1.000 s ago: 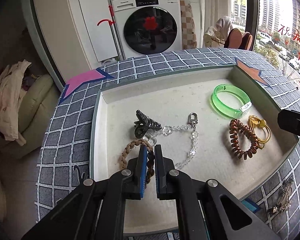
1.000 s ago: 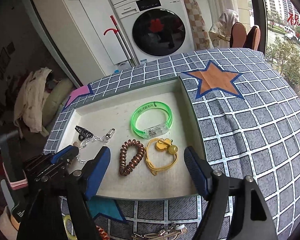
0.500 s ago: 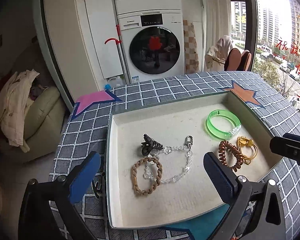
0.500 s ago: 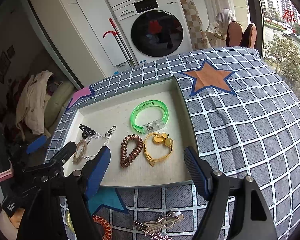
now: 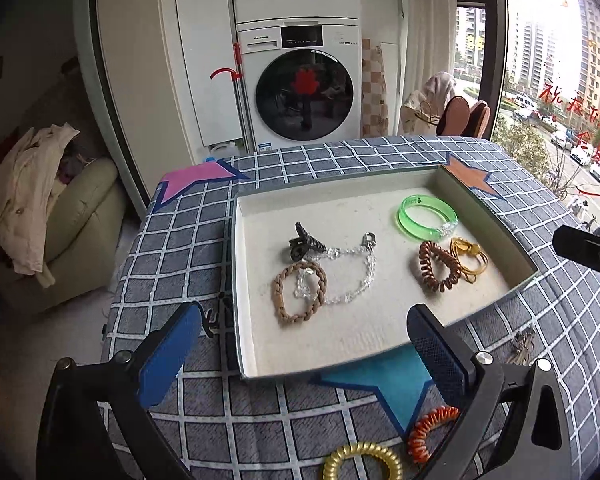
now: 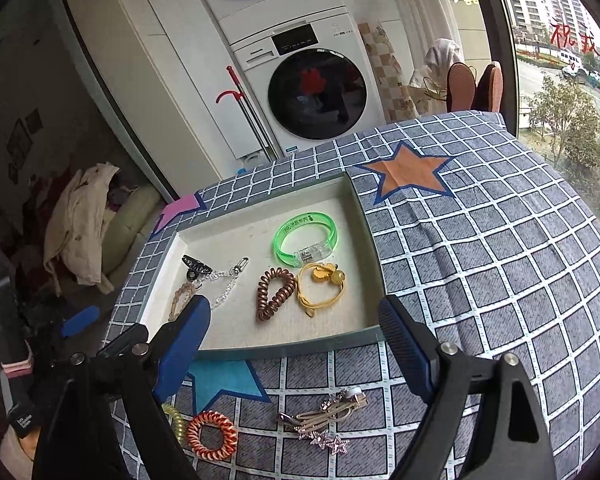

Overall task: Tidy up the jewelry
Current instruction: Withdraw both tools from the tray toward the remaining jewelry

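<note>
A shallow tray [image 5: 244,280] [image 6: 284,350] holds a tan braided band [image 5: 298,297], a crystal chain [image 5: 354,276], a black claw clip [image 5: 305,243], a green bangle [image 5: 427,217] [image 6: 306,238], a brown coil tie [image 5: 438,266] [image 6: 275,293] and a yellow cord piece [image 5: 469,258] [image 6: 321,288]. My left gripper [image 5: 300,354] is open and empty, over the tray's near edge. My right gripper [image 6: 294,344] is open and empty, near the tray's front rim. On the cloth in front lie an orange coil tie [image 5: 432,432] [image 6: 212,434], a gold coil tie [image 5: 362,460] and a star hair clip [image 6: 328,420].
The tray sits on a grey checked cloth with coloured stars [image 6: 408,170] on a table. A washing machine [image 5: 300,88] stands behind it. A cream armchair with clothes [image 5: 60,216] is to the left. A window is to the right.
My left gripper has opened, let go of the tan braided band in the tray, and drawn back toward the near edge. My right gripper has pulled back slightly.
</note>
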`<state>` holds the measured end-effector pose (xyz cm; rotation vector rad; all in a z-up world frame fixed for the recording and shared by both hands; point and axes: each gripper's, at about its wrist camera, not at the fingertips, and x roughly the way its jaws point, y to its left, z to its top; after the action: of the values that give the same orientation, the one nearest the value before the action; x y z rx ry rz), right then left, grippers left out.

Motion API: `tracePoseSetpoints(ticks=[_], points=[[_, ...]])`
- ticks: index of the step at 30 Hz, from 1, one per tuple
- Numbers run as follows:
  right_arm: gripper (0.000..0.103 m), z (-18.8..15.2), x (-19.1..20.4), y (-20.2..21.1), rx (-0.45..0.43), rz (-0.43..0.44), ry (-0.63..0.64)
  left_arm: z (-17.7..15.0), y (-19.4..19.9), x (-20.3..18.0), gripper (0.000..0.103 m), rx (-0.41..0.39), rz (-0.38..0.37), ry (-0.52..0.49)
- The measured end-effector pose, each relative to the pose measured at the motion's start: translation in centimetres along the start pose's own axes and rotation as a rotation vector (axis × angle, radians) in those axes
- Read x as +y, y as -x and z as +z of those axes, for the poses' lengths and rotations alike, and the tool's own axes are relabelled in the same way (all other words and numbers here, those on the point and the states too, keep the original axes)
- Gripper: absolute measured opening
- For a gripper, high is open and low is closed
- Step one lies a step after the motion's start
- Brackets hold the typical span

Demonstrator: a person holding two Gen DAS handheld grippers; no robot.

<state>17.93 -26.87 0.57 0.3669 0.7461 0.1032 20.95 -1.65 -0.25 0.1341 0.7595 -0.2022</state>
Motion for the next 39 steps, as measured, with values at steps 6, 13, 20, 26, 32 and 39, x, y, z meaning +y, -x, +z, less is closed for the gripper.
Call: tracePoseSetpoints(ticks=[6,13,20,26,32,39], points=[[0.088,-0.7,-0.1,0.8,0.045,-0.021,0.028,-2.1,1.2,0.1,0.103,0.017,-0.003,0.008],[0.088,-3.0,-1.1,0.7,0.147,-0.024,0.037,-5.2,1.3,0.6,0.103,0.076,0.003,0.049],[0.088,-6.7,-1.8,0.0,0.235,-0.066,0.101,-8.2,1.1,1.2,0.103,0.139,0.011,0.087],[0.088,-8.0,-1.8,-0.8,0.266,-0.086,0.124,-9.2,0.7,1.4,0.103,0.17,0.017,0.11],[0.088,-8.3,-0.3,-1.8,0.275,-0.116,0.222,-9.4,0.2,1.3,0.103,0.187,0.021,0.112],[0.067,-8.4,1.0,-3.2,0.281,-0.143,0.321,-9.6,-0.5,1.2,0.103,0.203,0.032,0.096]])
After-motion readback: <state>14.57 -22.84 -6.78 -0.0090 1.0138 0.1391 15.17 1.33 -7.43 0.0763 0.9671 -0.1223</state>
